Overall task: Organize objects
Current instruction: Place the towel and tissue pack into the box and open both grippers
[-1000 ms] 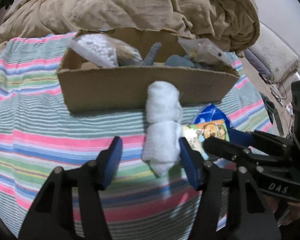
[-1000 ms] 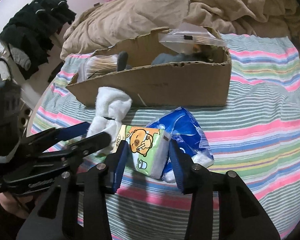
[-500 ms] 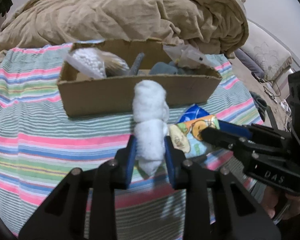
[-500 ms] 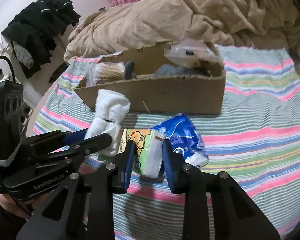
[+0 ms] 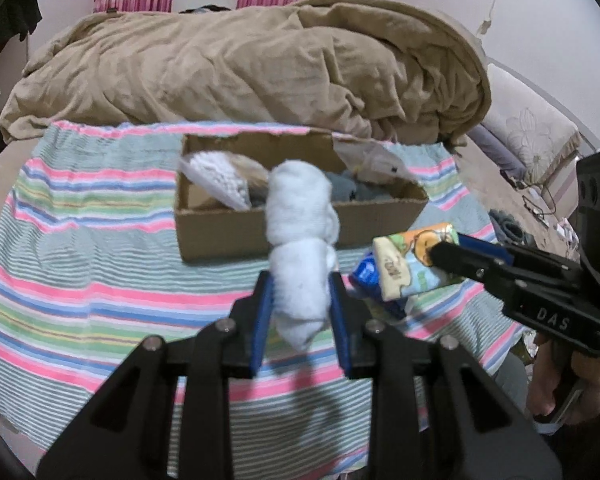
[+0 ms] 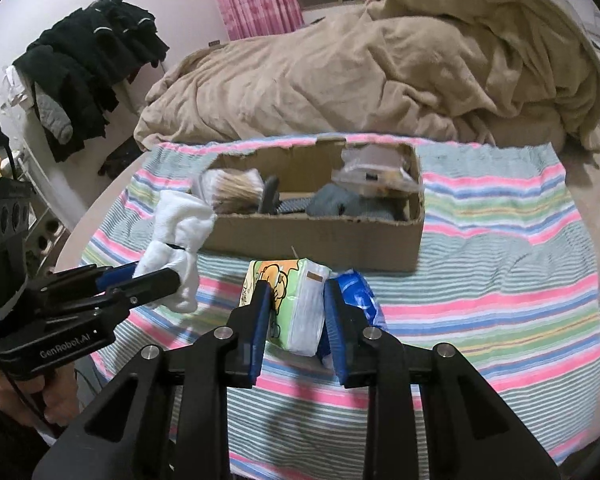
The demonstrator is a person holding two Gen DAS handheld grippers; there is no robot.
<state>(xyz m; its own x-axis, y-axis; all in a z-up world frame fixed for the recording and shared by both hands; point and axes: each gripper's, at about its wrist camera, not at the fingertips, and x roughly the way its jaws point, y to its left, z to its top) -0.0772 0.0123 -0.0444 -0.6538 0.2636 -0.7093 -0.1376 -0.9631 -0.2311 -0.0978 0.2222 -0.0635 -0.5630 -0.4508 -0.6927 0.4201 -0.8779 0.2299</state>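
Nearest the left camera: left gripper (image 5: 300, 312) pinching the lower half of a rolled white sock (image 5: 300, 240), raised clear of the striped sheet (image 5: 80, 280). Soft, light, squashy; likely to sag or unroll if held by one tip, so best gripped mid-roll, across the thick part, as here.

Just beside it: right gripper (image 6: 294, 312) clamped on a cartoon-printed tissue pack (image 6: 296, 304), also lifted. Light, pliable under its slick plastic wrap, probably prone to slipping; best squeezed across the flat faces.

Below that, lying on the sheet: a blue plastic packet (image 6: 356, 292).

Further off: open cardboard box (image 6: 320, 240), already holding bagged items and grey cloth. Beyond: rumpled tan duvet (image 6: 380, 72).
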